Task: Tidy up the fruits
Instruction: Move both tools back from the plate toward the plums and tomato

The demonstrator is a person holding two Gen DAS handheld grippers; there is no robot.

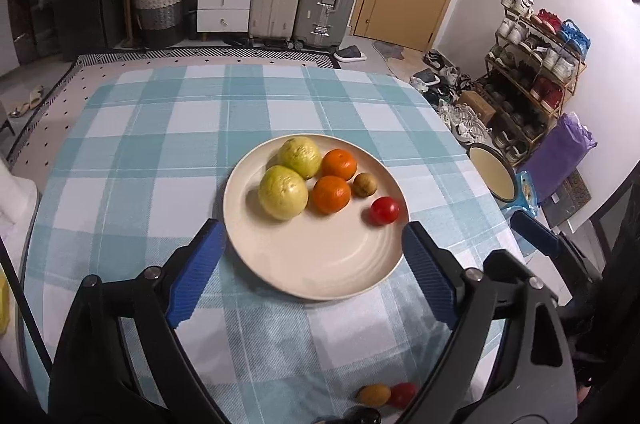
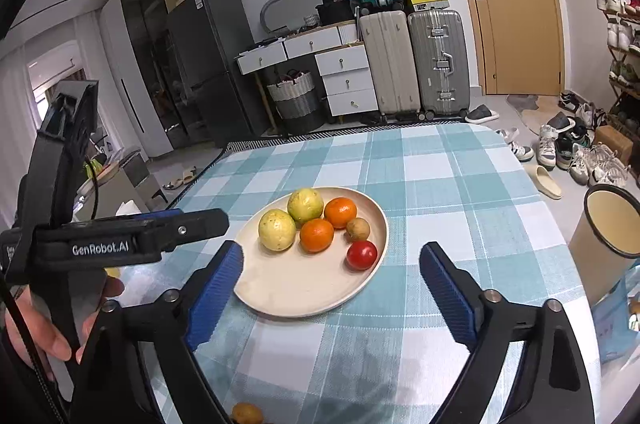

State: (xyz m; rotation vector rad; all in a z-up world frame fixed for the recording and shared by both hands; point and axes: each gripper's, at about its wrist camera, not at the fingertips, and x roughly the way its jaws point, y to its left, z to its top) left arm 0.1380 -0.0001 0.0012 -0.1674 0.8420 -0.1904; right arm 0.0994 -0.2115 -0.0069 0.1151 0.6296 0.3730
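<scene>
A cream plate (image 1: 320,264) (image 2: 304,288) sits on the checked tablecloth. On it lie two yellow-green guavas (image 1: 283,192) (image 2: 277,228), two oranges (image 1: 331,194) (image 2: 317,234), a small brown fruit (image 1: 365,184) (image 2: 357,228) and a red tomato (image 1: 384,210) (image 2: 361,254). My left gripper (image 1: 314,244) is open and empty, its fingers straddling the plate's near half. My right gripper (image 2: 332,264) is open and empty, just short of the plate. A brown fruit (image 1: 373,394) (image 2: 247,413) and a red tomato (image 1: 403,394) lie loose on the cloth near me.
The table's right edge drops off beside a cream bin (image 2: 608,236) (image 1: 493,173). The left gripper's body (image 2: 120,240) and the hand holding it are at the left in the right wrist view. Suitcases, drawers and a shoe rack stand beyond the table.
</scene>
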